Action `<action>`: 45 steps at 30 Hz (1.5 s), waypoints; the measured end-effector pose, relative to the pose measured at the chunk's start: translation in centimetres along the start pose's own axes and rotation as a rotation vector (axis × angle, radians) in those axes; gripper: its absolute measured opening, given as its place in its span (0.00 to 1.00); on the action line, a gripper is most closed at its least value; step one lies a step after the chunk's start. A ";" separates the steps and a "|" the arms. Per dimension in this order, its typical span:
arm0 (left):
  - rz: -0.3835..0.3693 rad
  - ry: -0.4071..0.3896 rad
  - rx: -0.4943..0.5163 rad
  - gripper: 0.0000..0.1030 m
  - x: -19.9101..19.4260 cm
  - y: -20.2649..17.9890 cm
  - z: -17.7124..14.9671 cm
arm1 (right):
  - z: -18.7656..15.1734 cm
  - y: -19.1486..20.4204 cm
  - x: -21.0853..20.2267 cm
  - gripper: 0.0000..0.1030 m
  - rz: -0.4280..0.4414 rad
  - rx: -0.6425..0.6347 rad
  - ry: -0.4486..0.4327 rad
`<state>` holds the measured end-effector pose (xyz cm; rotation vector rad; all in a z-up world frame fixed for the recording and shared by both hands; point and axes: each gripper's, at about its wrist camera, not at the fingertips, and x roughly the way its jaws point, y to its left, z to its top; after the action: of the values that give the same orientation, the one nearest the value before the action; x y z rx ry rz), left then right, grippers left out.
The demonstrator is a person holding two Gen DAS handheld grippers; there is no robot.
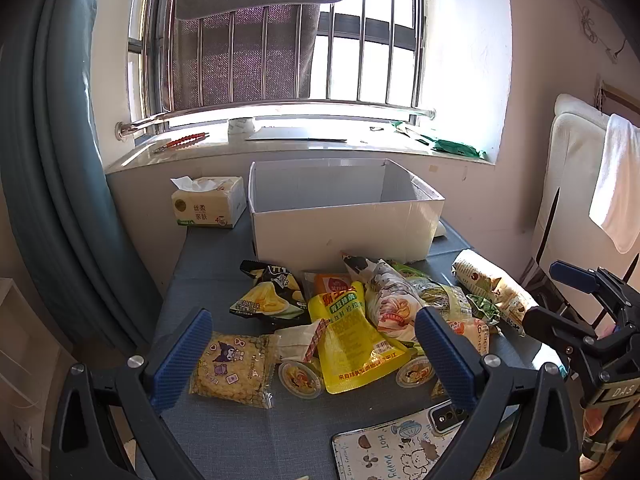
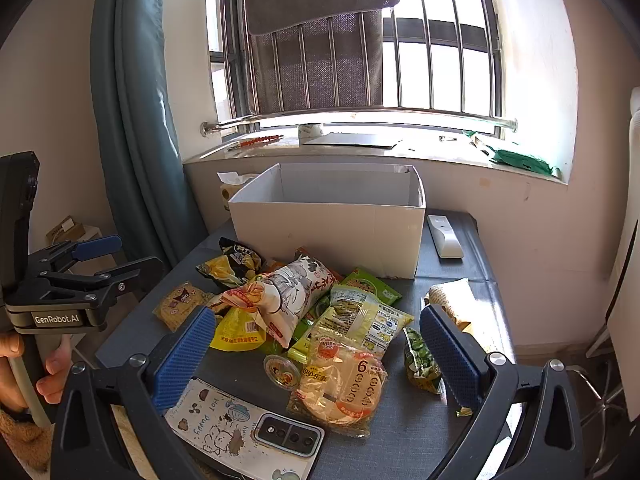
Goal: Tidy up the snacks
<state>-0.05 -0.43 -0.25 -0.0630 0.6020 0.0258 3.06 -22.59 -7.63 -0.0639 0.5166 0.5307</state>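
Now both wide open — left tool [image 1: 312, 354], right tool [image 2: 316, 354], holding nothing.

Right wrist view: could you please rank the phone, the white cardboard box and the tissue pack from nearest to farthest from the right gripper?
Measured from the right gripper:
1. Phone, lying near the front table edge, just below the left finger.
2. White cardboard box, behind the snack pile at the table's far side.
3. Tissue pack, mostly hidden behind the box's left corner.
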 end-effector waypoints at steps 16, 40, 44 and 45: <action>0.006 0.012 0.015 1.00 0.4 -0.3 -0.5 | -0.7 -1.2 0.7 1.00 -0.022 0.007 0.041; -0.022 0.071 -0.040 1.00 1.9 1.8 -2.1 | -2.5 -16.0 14.6 0.38 -0.267 0.275 0.569; -0.022 0.071 -0.038 1.00 1.9 1.8 -2.3 | -2.5 -15.0 13.6 0.34 -0.300 0.227 0.552; -0.022 0.073 -0.039 1.00 1.9 1.8 -2.3 | -2.4 -14.7 13.2 0.34 -0.299 0.221 0.542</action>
<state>0.18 1.19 -3.33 -0.1090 0.6736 0.0145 18.99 -29.56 -17.22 -0.0727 1.0733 0.1534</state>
